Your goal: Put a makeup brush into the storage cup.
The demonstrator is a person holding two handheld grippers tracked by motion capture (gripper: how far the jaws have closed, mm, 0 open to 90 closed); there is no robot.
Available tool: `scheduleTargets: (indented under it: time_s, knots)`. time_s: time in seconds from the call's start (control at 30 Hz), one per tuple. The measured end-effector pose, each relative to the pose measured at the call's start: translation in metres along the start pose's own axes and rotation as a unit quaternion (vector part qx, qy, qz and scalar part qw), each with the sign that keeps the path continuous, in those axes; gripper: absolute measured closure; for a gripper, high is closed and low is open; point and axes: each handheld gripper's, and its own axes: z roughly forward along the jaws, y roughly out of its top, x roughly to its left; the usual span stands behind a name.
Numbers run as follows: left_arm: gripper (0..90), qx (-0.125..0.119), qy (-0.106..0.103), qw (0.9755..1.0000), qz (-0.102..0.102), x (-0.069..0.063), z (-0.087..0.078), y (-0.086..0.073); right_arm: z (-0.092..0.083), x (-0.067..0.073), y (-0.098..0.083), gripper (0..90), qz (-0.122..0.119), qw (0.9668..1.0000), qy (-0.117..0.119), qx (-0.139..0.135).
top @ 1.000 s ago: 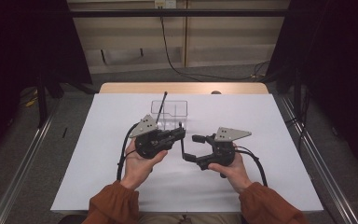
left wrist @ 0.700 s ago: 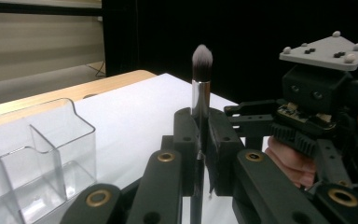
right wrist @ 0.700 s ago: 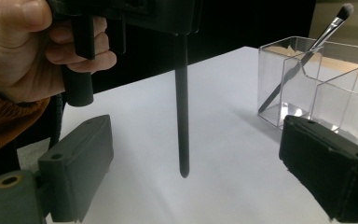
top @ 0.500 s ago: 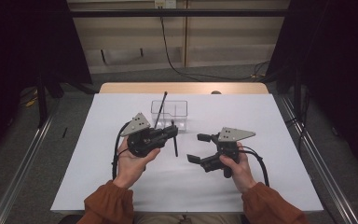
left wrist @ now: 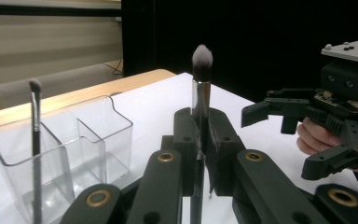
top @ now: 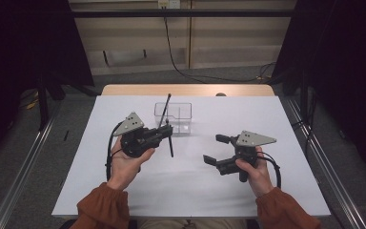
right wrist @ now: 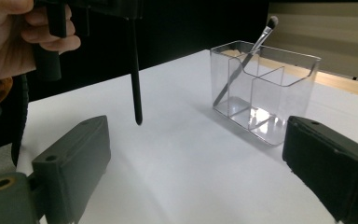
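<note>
Beside the clear organiser (top: 173, 117), left hand-held gripper (top: 164, 133) clamps a brush (top: 170, 143); right hand-held gripper (top: 218, 149) gapes.

Organizer (top: 176, 114): clear glossy plastic. Brush (left wrist: 200, 98): shiny metal ferrule, soft bristles, matt black handle. Left tool (top: 164, 131): matt black plastic. Worktop (top: 186, 176): smooth matt white sheet, wood edge.

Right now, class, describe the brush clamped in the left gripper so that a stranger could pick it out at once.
On the white table, just in front of the clear organizer, the left gripper holds a makeup brush upright, bristles up. Unlike the thin brush leaning inside the organizer, it has a thicker silver ferrule and a fuller, rounded tuft.
</note>
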Motion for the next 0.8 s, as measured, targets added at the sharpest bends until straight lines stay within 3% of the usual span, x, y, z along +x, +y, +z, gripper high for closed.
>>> scheduleTargets:
  time_s: [0.23,0.4,0.6,0.8]
  knots:
    - [84.1,-0.006,0.013,0.9999,0.0,0.007,-0.009,0.003,-0.018,-0.007,0.0,6.1,0.002,0.9999,-0.015,-0.001]
    - [84.1,-0.008,0.019,0.9998,-0.001,0.012,-0.013,0.004,-0.03,-0.012,-0.007,6.2,0.001,0.999,-0.044,0.008]
    - [84.1,-0.014,0.027,0.9995,-0.002,0.015,-0.018,0.006,-0.049,-0.017,-0.013,4.9,0.005,0.9966,-0.082,-0.004]
    - [84.1,-0.015,0.034,0.9993,-0.002,0.02,-0.023,0.009,-0.067,-0.02,-0.021,3.2,0.004,0.9946,-0.103,-0.009]
